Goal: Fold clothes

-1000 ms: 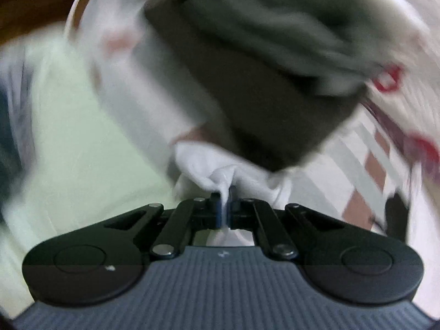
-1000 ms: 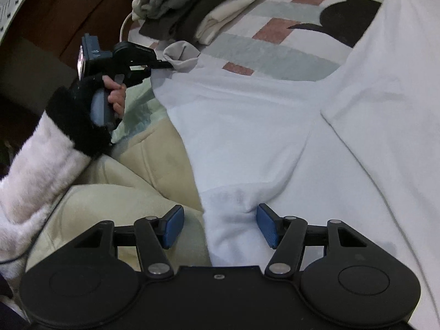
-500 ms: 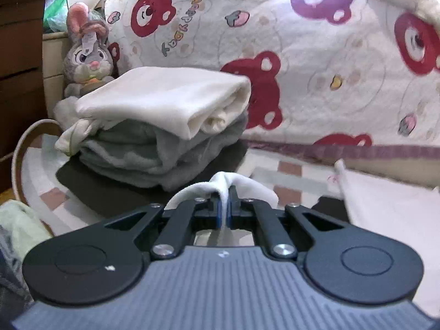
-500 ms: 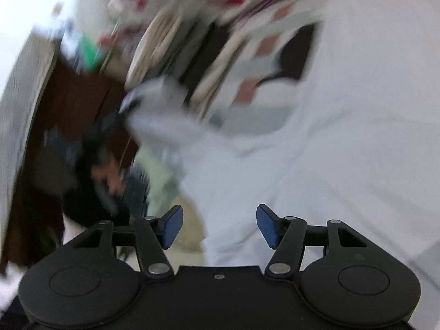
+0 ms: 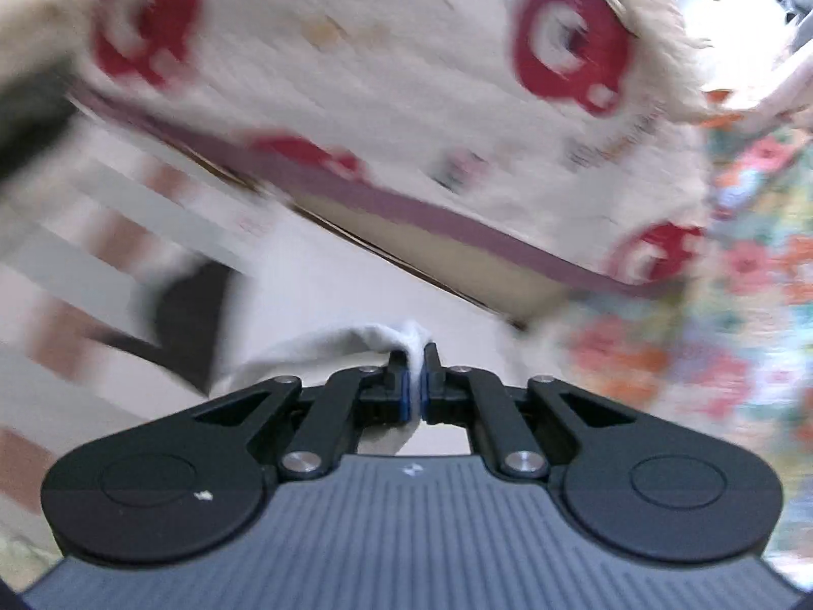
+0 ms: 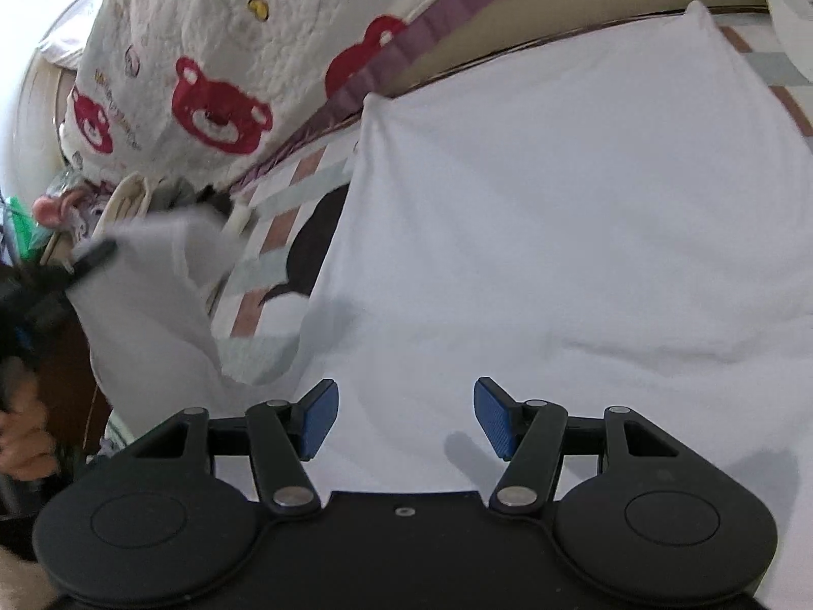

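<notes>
Bedding fills the background: a quilt (image 6: 213, 51) printed with red bears is heaped behind a checked sheet (image 6: 284, 193) that covers the bed. On that sheet lies the shirt (image 6: 559, 213), white and spread wide, its far edge reaching up to the quilt's purple border.

One end of the shirt, on the side away from my right gripper (image 6: 405, 417), is lifted off the sheet. My left gripper (image 5: 416, 390) has that end: a bunched fold of white cloth sits between its blue pads (image 5: 405, 396), and the jaws are just beginning to part while the cloth is still pinched there. From that grip the fabric trails away toward the rest of the shirt. The view along this gripper is heavily blurred; beyond the quilt I can make out a flowered fabric (image 5: 752, 264) and little else.

In the right wrist view the left gripper (image 6: 89, 256) shows as a dark blur at the shirt's raised end, with a person's hand (image 6: 23, 437) beneath it on the handle.

My right gripper hangs over the near part of the shirt with its jaws wide apart and nothing between them; the cloth below them lies flat on the bed. I cannot tell whether the fingertips touch it.
</notes>
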`<state>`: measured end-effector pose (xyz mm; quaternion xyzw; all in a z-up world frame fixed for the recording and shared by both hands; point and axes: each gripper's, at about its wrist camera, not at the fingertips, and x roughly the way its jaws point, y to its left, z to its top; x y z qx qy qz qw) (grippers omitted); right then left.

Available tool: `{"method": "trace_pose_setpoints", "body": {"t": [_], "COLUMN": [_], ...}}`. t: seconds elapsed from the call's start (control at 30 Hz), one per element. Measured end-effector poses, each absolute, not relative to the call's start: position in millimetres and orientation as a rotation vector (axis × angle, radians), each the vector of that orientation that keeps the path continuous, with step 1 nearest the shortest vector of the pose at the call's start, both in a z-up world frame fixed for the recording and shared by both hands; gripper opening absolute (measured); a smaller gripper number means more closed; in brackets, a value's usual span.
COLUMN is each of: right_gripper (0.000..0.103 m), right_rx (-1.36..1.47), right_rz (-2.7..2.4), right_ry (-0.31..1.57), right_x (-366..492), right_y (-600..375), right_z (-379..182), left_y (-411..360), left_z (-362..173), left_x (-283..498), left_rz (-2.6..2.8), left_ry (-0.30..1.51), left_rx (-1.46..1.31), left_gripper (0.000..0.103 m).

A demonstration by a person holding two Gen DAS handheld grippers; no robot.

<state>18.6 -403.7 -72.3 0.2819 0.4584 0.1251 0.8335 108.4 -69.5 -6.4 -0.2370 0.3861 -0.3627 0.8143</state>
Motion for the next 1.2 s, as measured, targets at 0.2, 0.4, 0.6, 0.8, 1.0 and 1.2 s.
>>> {"method": "trace_pose_setpoints", "body": {"t": [0.2,0.4,0.6,0.8,1.0,1.2], "right_gripper": [0.065,0.065,0.065,0.069,0.069,0.064], "right_rx": [0.591,0.54,0.469,0.248,0.243,0.066], "right_rz": [0.2,0.147,0.131,0.132,0.141,0.232], "right_ry": [0.999,1.006,0.996,1.027,1.002,0.945], "right_x": [10,3,27,73,109,102], "right_y": [-414,-419,-408,-363,-360,-341], "right_z": [-81,-80,-71,-66,-97,-117], "left_y": [-104,-35,3,-19,-32,-31], "left_z": [-27,-55,-119,-113,-120,-125], "left_x": [99,78,74,81,69,83], "left_rz": [-0.949,-0.716,-0.535,-0.583,-0.601,-0.643], "left_ry": [0.925,0.852,1.086,1.02,1.013,0.99], "left_rx": [-0.432,-0.05,-0.029,0.0,0.05,-0.03], "left_gripper": [0.048,0.051,0.039,0.042,0.048,0.048]}}
